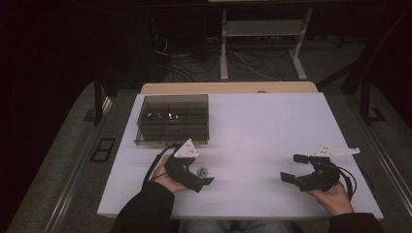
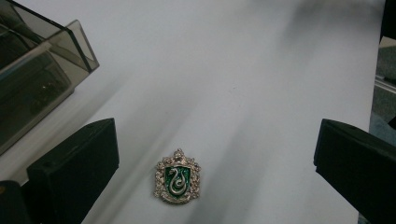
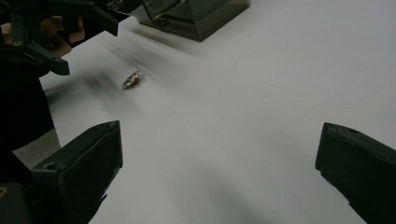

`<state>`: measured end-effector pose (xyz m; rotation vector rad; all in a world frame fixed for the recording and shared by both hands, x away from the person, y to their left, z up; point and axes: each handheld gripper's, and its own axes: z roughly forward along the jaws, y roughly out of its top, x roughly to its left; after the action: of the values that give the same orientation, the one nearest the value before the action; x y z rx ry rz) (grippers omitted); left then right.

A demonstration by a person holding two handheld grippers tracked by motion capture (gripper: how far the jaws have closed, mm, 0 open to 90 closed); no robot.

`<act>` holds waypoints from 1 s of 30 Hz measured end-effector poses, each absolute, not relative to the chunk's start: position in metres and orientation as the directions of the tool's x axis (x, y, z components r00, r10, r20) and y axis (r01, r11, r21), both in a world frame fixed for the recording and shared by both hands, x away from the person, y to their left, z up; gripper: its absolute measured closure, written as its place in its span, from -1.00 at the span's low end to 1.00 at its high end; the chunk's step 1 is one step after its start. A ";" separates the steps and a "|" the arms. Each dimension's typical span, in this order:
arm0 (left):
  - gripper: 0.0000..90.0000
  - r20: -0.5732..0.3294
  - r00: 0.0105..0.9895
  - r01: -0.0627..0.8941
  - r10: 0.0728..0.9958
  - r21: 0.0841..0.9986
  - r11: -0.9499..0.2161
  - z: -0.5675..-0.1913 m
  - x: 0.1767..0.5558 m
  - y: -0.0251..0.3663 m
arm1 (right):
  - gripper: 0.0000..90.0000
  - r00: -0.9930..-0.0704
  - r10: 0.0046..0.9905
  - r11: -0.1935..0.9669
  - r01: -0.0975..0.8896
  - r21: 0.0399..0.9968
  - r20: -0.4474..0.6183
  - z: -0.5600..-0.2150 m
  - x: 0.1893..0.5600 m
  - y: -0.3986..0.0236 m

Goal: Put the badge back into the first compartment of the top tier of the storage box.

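Wide-apart fingers point(image 2: 74, 172) of left gripper point(image 2: 217, 172) flanking crest pin point(image 2: 177, 176), flat on white surface point(image 2: 243, 70) near smoked compartment box point(image 2: 37, 79). Likely light, rigid, slippery metal; best pinched across edges. Right gripper point(image 1: 297, 168) open, well apart.

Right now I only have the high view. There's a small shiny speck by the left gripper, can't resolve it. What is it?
Observer: A metal crest badge, silver rim, green enamel with a silver snake, lying flat on the white table.
Operator: Is the left gripper on it yet?
Observer: No. The left gripper is open, jaws standing apart on either side of the badge, neither touching it.
Operator: And the right one?
Observer: The right gripper is open too, with bare table between its jaws. Its view shows the badge far off, near the left gripper, with the smoked plastic box beyond.
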<state>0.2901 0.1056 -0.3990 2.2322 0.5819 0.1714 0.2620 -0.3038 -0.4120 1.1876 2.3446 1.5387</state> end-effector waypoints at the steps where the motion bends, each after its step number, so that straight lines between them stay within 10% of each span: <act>1: -1.00 -0.066 0.886 0.352 0.460 0.741 -0.572 -0.400 0.290 0.105 | -0.99 -0.691 0.648 0.187 0.553 0.812 0.322 -0.412 0.262 -0.304; 30: -1.00 -0.028 0.883 0.367 0.469 0.663 -0.652 -0.424 0.298 0.093 | -0.99 -0.701 0.642 0.212 0.551 0.807 0.310 -0.413 0.262 -0.301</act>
<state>0.2982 0.0931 -0.4243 2.3497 0.5983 0.1900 0.2617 -0.3015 -0.4131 1.1723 2.3730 1.5159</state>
